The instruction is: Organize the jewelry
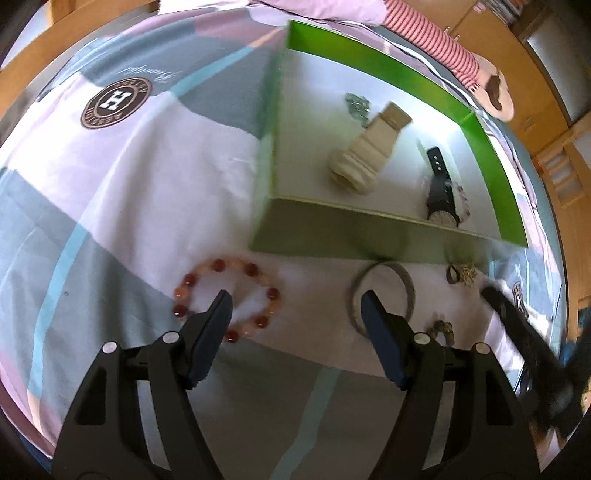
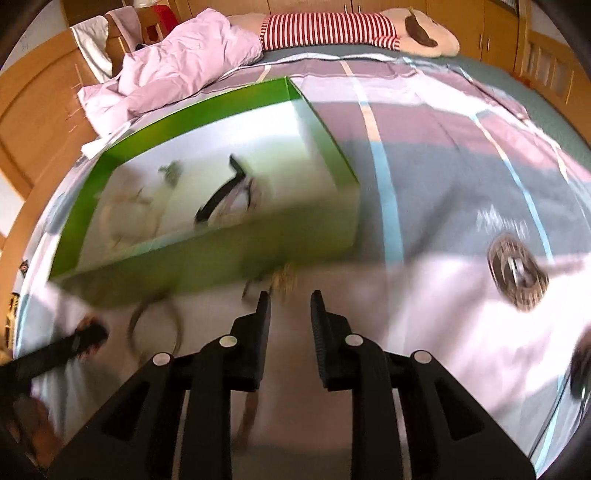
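Observation:
A green box [image 1: 384, 232] lies open on the bed and holds a cream watch [image 1: 365, 147], a black watch [image 1: 441, 195] and a small silver piece [image 1: 356, 103]. In front of it lie a red bead bracelet [image 1: 227, 299], a grey bangle [image 1: 384, 295], a small gold and dark piece [image 1: 461, 273] and a beaded piece [image 1: 441, 330]. My left gripper [image 1: 295, 306] is open and empty, just above the bed between the bracelet and the bangle. My right gripper [image 2: 290, 306] is open and empty, near the gold piece [image 2: 284, 280]. The right wrist view is blurred; the box [image 2: 207, 258] shows there.
The bed has a patchwork sheet [image 1: 129, 177] with a round logo [image 1: 116, 103]. A pink duvet [image 2: 177, 70] and a striped plush toy [image 2: 332, 29] lie at the far end. Wooden cabinets [image 1: 546, 110] stand beyond the bed. The other gripper's arm [image 1: 524, 339] crosses the right side.

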Demonstrator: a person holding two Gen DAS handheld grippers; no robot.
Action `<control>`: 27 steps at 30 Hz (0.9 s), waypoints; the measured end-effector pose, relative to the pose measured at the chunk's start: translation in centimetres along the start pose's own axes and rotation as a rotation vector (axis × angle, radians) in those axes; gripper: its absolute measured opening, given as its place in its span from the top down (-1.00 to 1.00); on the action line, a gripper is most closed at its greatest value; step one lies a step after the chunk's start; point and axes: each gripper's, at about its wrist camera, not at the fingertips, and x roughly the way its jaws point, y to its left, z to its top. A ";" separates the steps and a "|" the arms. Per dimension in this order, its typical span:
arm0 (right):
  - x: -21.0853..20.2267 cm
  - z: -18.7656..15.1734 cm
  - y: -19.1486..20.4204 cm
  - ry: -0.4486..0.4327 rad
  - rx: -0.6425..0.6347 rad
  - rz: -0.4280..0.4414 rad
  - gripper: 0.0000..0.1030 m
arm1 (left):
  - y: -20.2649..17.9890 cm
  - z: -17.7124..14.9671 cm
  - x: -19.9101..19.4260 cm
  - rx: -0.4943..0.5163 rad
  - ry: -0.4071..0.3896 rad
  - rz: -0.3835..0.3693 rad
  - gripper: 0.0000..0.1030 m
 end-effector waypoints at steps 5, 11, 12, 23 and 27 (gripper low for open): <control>1.9 0.1 1.1 0.066 -0.043 0.033 0.59 | 2.4 0.7 -0.5 -0.114 -0.019 0.007 -0.40; 0.4 -2.6 1.9 0.130 -0.087 0.146 0.59 | 5.3 1.0 -1.4 -0.242 -0.032 -0.032 -0.40; 0.0 -3.0 1.8 0.141 -0.083 0.164 0.59 | 5.7 1.0 -1.5 -0.254 -0.031 -0.039 -0.40; -3.1 -6.1 1.0 0.112 -0.118 0.071 0.06 | 3.8 0.1 -2.4 -0.163 -0.086 0.098 -0.40; -2.2 -7.8 1.8 0.132 -0.161 0.047 0.06 | 2.9 -0.2 -3.3 -0.121 -0.139 0.164 -0.40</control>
